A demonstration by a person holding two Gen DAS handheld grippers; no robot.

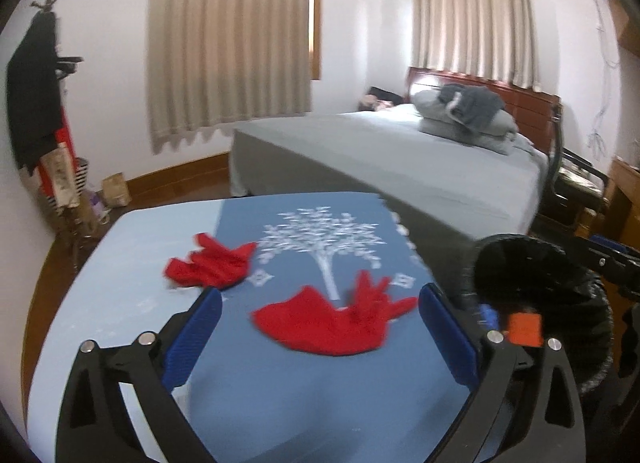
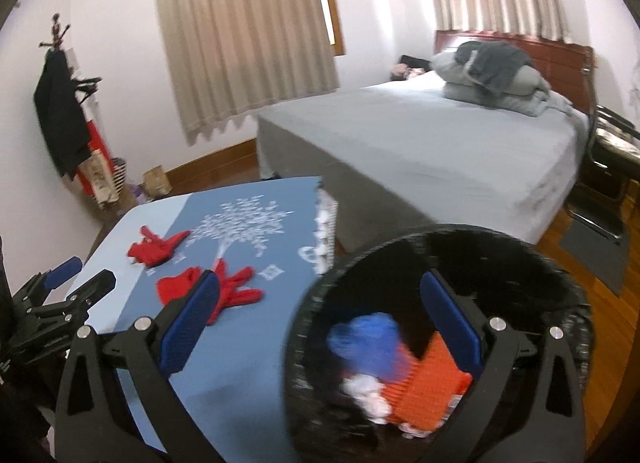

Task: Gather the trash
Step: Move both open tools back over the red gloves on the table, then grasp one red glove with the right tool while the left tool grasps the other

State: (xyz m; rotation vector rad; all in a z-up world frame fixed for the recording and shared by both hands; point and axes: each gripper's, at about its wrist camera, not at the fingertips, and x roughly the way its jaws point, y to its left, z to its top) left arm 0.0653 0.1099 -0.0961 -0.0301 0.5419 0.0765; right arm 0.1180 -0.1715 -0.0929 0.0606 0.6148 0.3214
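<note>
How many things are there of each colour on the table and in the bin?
Red: 2, a glove and another glove on the table
Blue: 1, in the bin
Orange: 1, in the bin
White: 1, crumpled, in the bin
Total: 5

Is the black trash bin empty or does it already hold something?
Not empty. The trash bin holds a blue item, an orange item and white scraps.

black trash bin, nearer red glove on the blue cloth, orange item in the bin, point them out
black trash bin (image 2: 316, 295), right wrist view, left rim
nearer red glove (image 1: 320, 323), left wrist view, palm
orange item (image 2: 428, 387), right wrist view, ribbed middle
</note>
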